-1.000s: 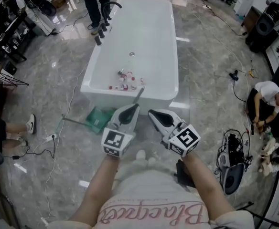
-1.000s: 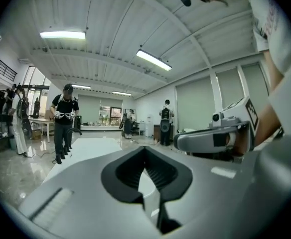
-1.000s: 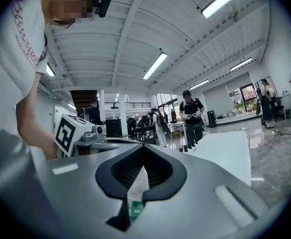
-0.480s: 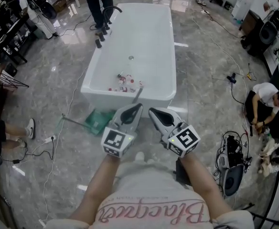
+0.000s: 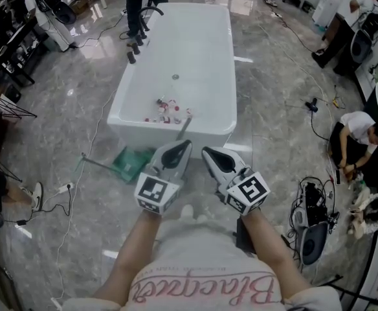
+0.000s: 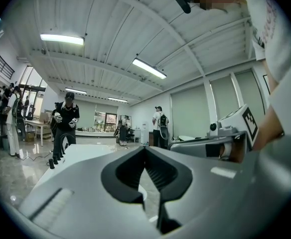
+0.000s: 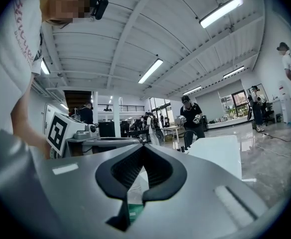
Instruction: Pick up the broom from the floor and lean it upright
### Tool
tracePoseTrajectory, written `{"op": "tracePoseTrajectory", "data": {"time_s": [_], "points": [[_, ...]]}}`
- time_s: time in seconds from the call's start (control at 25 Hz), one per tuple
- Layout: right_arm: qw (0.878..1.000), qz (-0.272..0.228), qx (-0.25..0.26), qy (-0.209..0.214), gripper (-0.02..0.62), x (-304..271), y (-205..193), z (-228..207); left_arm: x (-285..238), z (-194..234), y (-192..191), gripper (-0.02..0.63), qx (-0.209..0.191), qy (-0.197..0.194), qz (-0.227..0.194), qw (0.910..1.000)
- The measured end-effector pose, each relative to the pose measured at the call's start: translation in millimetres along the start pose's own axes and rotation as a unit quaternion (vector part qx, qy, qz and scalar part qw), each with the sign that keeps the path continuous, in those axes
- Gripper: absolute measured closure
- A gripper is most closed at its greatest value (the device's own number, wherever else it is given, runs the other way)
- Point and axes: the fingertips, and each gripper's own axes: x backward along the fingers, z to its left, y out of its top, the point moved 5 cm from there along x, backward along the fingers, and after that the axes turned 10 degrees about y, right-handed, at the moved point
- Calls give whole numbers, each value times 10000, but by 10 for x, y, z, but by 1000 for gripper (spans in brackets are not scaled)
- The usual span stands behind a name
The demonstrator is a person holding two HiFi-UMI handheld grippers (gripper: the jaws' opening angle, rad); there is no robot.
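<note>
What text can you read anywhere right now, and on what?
"Blacque...": pink script on the shirt, seen upside down, ending unsure.
Items in the tub: labels too small to read.
Marker cubes: square patterns only, no words.

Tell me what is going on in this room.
A person holds a claw in each hand; the left claw and right claw are both shut and empty, pointing toward a white bathtub. The green broom lies on the floor by the tub's near corner, not yet picked up.
</note>
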Motion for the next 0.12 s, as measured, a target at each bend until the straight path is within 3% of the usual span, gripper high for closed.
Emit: {"op": "tracePoseTrajectory", "data": {"time_s": [0.12], "points": [[10000,-4,-21,-37,595,27,-23,-23,-11,-26,-29,606,-14,-29,27,10000]]}}
